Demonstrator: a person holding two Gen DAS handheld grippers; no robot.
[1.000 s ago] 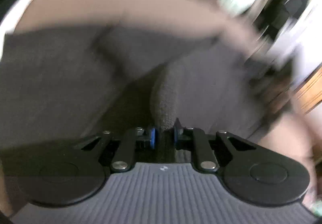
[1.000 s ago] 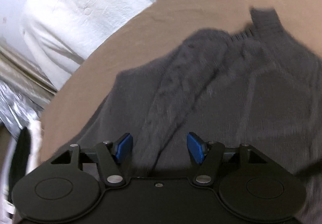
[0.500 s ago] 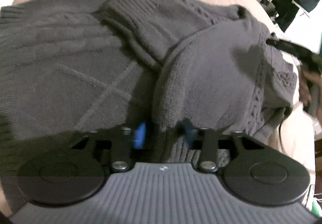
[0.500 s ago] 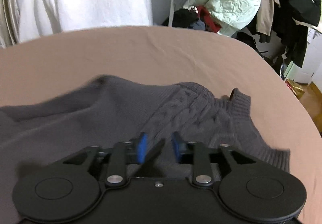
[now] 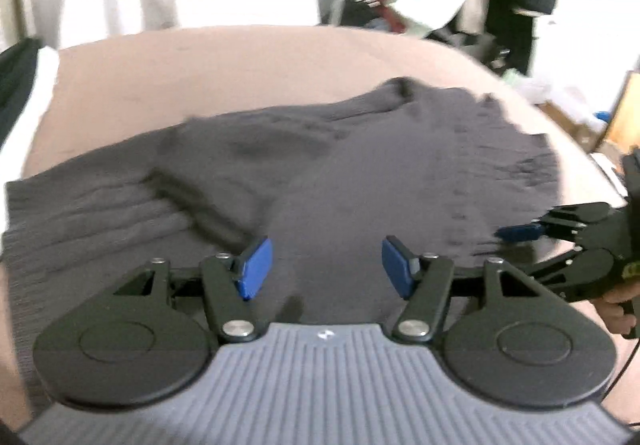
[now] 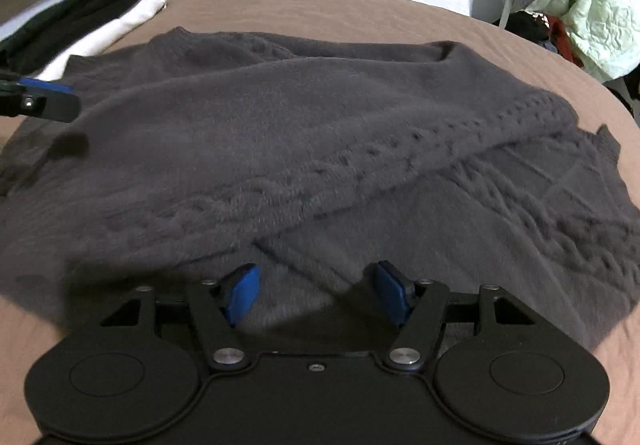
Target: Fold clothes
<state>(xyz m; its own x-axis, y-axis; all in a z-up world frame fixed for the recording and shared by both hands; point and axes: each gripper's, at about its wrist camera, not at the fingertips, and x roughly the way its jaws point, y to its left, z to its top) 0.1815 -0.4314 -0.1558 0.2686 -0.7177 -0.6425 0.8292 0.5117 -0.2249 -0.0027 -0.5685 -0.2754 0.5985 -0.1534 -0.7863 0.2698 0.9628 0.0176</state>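
A dark grey cable-knit sweater lies partly folded on a bed with a tan sheet, one flap laid across its body.

A second ago the left gripper was pinched on a fold of the knit; its jaws have just been opening and now stand apart, holding nothing, above the cloth. The right gripper has also been widening and is empty.

The left view shows the right gripper at 3 o'clock with a hand behind it. Only the right view shows folded black and white garments at 10 o'clock.
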